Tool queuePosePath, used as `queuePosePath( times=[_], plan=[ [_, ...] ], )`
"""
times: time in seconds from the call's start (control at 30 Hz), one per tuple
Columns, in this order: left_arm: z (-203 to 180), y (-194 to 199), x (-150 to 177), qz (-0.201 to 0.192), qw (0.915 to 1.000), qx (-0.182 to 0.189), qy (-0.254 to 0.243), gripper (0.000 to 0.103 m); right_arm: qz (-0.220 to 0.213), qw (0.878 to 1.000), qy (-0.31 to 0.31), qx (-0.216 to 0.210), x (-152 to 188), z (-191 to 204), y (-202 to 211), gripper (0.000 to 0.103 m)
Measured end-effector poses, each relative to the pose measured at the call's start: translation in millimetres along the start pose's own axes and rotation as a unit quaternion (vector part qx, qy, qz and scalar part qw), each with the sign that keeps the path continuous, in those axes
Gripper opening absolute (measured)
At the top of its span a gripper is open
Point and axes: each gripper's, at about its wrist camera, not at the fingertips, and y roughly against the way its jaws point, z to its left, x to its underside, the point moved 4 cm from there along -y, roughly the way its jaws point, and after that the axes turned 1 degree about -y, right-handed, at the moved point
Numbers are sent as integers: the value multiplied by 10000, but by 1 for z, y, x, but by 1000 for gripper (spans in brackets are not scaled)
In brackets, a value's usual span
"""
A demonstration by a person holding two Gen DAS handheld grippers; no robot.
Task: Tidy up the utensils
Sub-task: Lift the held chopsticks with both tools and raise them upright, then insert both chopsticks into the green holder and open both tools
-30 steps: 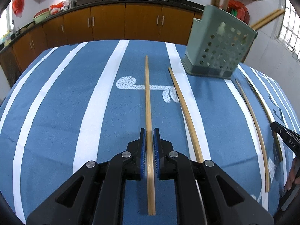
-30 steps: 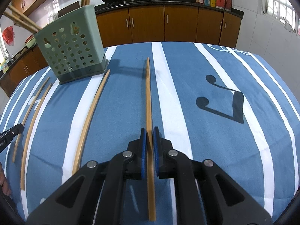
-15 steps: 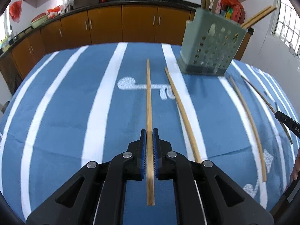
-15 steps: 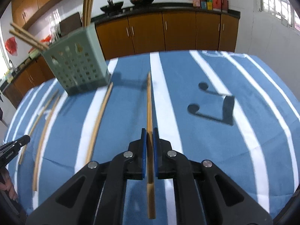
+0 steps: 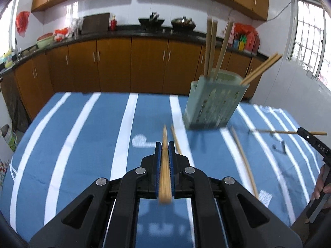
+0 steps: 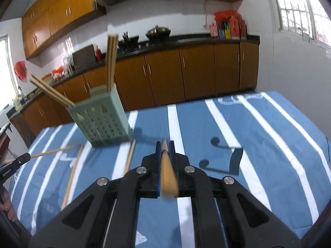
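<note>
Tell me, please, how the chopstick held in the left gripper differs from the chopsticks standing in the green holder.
The chopstick in the left gripper is single and clamped between shut jaws, pointing forward over the striped cloth; the chopsticks in the green holder are several, free of any grip. The held one lies along the jaws, while those in the holder stand upright or lean out sideways. All look like the same pale wood.

held chopsticks: one (image 5: 164,165) clamped in left gripper, one (image 6: 168,171) in right, both off cloth
loose chopsticks (image 5: 244,161): flat on cloth by holder
holder (image 5: 214,101): green, perforated, upright, chopsticks inside
</note>
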Motion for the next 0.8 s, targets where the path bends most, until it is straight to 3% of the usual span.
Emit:
queuePosePath(
  times=[0.2, 0.57, 0.8],
  plan=[
    [-5, 13, -20, -315, 9995, 29, -30, 7, -337, 9994, -13, -36, -16, 2, 12, 8],
    [-10, 20, -32, -446, 9989, 123, -116, 7, -516, 9986, 61, -70, -26, 5, 20, 8],
    [-33, 48, -60, -780, 9951, 530, -291, 7, -808, 9953, 51, -536, -64, 17, 47, 8]
  ],
)
